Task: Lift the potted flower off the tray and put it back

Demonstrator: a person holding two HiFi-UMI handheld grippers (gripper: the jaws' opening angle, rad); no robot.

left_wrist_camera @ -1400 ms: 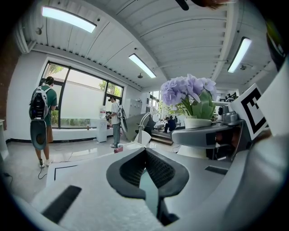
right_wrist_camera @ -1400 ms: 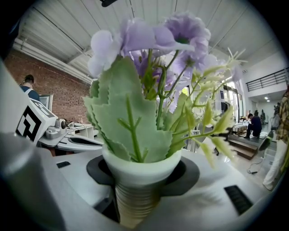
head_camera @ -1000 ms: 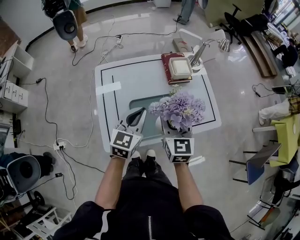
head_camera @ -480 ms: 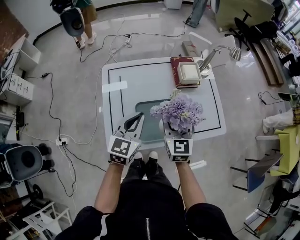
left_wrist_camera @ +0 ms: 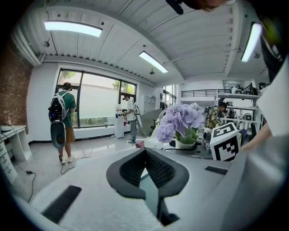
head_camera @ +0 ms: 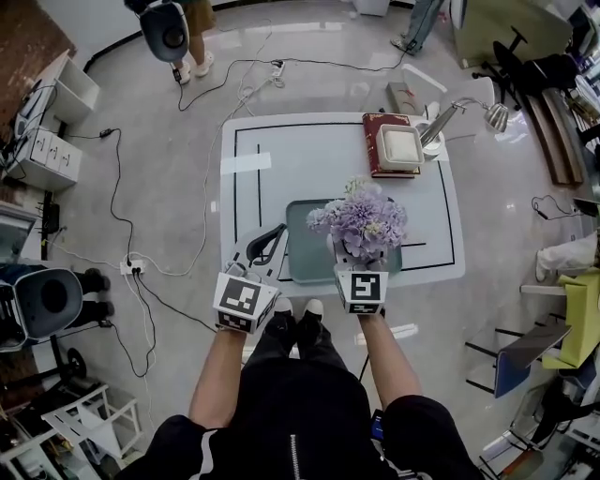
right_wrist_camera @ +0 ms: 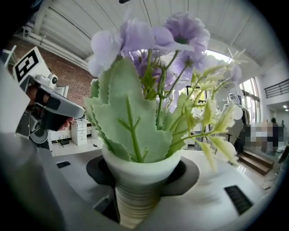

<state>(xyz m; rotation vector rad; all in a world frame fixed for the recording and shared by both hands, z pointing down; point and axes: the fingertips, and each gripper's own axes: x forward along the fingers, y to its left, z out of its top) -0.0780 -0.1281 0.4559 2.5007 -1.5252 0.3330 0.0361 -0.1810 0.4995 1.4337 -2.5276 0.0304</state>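
Observation:
The potted flower (head_camera: 360, 223), purple blooms in a ribbed white pot (right_wrist_camera: 137, 189), is held by my right gripper (head_camera: 359, 259), shut on the pot just under its rim. In the head view it hangs over the right half of the grey-green tray (head_camera: 309, 246) on the white table (head_camera: 281, 155). The blooms hide whether the pot touches the tray. My left gripper (head_camera: 274, 236) is at the tray's left edge, shut with nothing in it. In the left gripper view, the flower (left_wrist_camera: 181, 124) is to the right of that gripper (left_wrist_camera: 146, 155).
A red book with a white box on it (head_camera: 394, 145) and a desk lamp (head_camera: 459, 111) sit at the table's far right corner. Cables (head_camera: 202, 112) run over the floor to the left. A person (head_camera: 173, 23) stands beyond the table; chairs (head_camera: 525, 342) are at the right.
The right gripper has sunk toward the tray with the flower in it. The left gripper has shifted a little beside the tray. Both have kept their jaws as they were.

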